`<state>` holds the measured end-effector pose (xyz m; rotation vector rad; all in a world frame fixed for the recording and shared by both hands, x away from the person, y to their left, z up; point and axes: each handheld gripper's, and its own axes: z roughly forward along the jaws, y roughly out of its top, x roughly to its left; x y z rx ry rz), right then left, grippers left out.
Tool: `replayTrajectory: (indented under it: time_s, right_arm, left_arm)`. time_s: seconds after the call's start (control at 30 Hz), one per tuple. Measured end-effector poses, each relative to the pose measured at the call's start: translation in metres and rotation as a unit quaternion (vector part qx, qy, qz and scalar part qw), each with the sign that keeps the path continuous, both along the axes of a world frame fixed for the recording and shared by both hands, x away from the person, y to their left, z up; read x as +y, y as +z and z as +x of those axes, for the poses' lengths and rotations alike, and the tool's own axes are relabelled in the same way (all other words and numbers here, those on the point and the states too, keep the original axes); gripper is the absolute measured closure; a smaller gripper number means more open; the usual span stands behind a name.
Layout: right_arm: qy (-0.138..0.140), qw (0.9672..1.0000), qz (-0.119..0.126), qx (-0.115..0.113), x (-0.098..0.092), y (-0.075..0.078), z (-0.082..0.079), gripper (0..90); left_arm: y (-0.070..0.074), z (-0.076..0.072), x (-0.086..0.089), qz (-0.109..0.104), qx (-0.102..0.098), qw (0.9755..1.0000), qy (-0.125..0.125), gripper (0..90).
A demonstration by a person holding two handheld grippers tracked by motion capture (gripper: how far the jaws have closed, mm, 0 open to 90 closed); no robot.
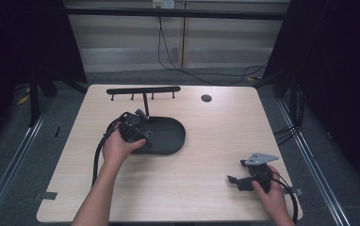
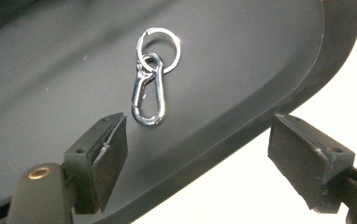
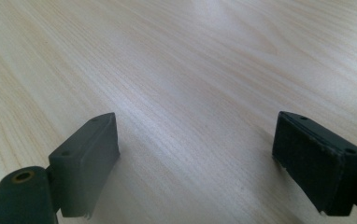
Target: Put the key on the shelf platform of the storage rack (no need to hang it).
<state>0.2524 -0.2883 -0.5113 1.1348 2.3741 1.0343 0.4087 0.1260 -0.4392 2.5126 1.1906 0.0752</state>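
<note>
My left claw [image 2: 197, 154] hangs with its jaws apart over the black tray [image 2: 50, 70], gripping nothing. A silver snap hook on a key ring [image 2: 149, 77] lies on the tray, upper centre of the left gripper view. My right claw [image 3: 195, 158] gapes empty above the bare counter [image 3: 190, 56].
</note>
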Motion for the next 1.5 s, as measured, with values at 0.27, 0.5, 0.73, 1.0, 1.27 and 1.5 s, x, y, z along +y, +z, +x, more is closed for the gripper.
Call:
replayTrajectory:
  time_s: [0.27,0.5,0.73,1.0,1.27,1.5]
  right_arm:
    - [0.000,1.0000,0.000,0.000,0.000,0.000,0.000,13.9]
    - [0.000,1.0000,0.000,0.000,0.000,0.000,0.000,14.0]
    - [0.000,1.0000,0.000,0.000,0.000,0.000,0.000,14.0]
    - [0.000,1.0000,0.000,0.000,0.000,0.000,0.000,14.0]
    - [0.000,1.0000,0.000,0.000,0.000,0.000,0.000,13.9]
    - [0.000,1.0000,0.000,0.000,0.000,0.000,0.000,14.0]
  left_arm:
    - [0.001,-0.008,0.003,-0.010,-0.006,0.9999,-0.003,20.1]
    - [0.002,-0.015,0.008,-0.017,-0.011,0.9998,-0.005,20.6]
    - [0.003,-0.021,0.015,-0.023,-0.017,0.9996,-0.007,20.8]
    - [0.004,-0.029,0.024,-0.027,-0.021,0.9994,-0.001,20.8]
    - [0.000,-0.039,0.032,-0.027,-0.022,0.9994,-0.002,20.8]
    - [-0.001,-0.047,0.035,-0.033,-0.030,0.9990,-0.003,20.8]
